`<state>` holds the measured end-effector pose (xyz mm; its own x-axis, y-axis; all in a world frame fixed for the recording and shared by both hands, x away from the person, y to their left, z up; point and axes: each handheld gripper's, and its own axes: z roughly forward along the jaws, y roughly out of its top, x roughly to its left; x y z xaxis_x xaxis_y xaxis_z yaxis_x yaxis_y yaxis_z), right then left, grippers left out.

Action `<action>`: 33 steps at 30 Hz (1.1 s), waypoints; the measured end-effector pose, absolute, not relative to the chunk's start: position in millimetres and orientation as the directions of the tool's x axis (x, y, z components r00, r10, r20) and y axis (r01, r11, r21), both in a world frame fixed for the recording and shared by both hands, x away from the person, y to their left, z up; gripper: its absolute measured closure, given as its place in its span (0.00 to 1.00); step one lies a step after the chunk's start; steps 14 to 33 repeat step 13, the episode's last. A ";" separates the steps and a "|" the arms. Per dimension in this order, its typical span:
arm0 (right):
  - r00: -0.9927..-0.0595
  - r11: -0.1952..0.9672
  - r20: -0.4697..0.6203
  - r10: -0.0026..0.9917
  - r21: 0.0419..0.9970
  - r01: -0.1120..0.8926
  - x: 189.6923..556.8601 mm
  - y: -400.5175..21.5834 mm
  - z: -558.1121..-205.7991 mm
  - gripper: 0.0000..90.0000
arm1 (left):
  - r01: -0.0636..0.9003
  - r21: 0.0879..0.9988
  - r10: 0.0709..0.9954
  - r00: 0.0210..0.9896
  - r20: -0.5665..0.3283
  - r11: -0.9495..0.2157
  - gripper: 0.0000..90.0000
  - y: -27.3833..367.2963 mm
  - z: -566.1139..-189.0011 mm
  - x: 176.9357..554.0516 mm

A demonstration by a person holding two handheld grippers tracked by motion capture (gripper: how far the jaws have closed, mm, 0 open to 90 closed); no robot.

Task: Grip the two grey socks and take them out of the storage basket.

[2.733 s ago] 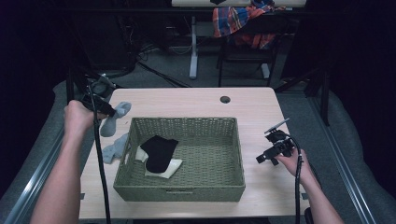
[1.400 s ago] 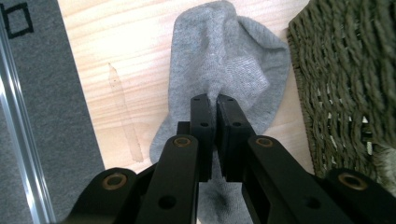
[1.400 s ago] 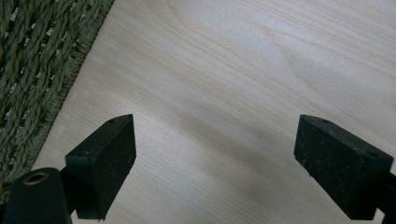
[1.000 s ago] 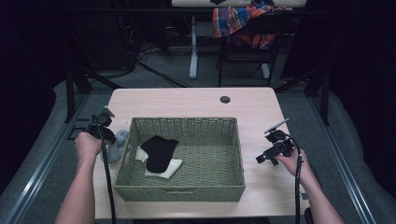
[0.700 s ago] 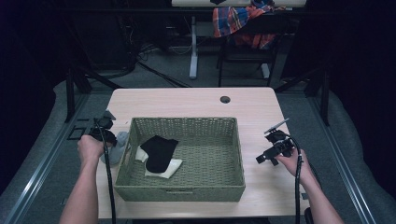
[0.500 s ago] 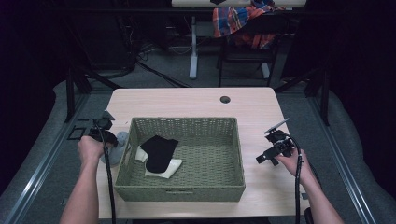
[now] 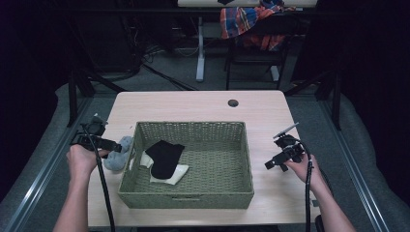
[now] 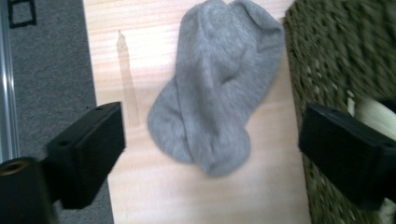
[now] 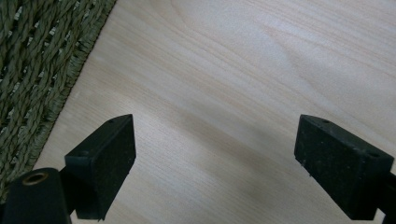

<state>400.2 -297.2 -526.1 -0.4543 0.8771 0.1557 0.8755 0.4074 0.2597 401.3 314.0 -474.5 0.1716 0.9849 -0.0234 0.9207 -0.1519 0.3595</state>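
Observation:
Two grey socks lie bunched on the wooden table, just left of a woven green basket. In the left gripper view the grey socks rest flat below my left gripper. Its jaws have just been opening and now stand wide, with nothing pressed between them. From above, the left gripper hovers at the socks' left side. Inside the basket a black sock lies over a white one. My right gripper is open over bare wood right of the basket; its own view shows the same.
The basket wall runs close along the socks' right side. The table's left edge and grey floor are right beside the left jaw. A round black cable hole sits at the far middle. A plaid cloth hangs behind the table.
The left hand came from the table's far left down to the grey socks by the basket, then drew back a little and lifted. The right hand has not moved.

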 end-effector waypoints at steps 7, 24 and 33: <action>-0.454 0.404 0.162 0.876 0.270 0.874 399.2 -295.6 -525.3 0.14 | 0.907 0.391 0.985 0.172 -0.005 -0.156 0.00 316.0 -471.4 369.5; -0.459 0.412 0.149 0.876 0.262 0.872 399.9 -296.5 -524.8 0.14 | 0.907 0.392 0.986 0.166 -0.001 -0.152 0.00 319.5 -477.3 366.3; -0.459 0.412 0.149 0.876 0.262 0.872 399.9 -296.5 -524.8 0.14 | 0.907 0.392 0.986 0.166 -0.001 -0.152 0.00 319.5 -477.3 366.3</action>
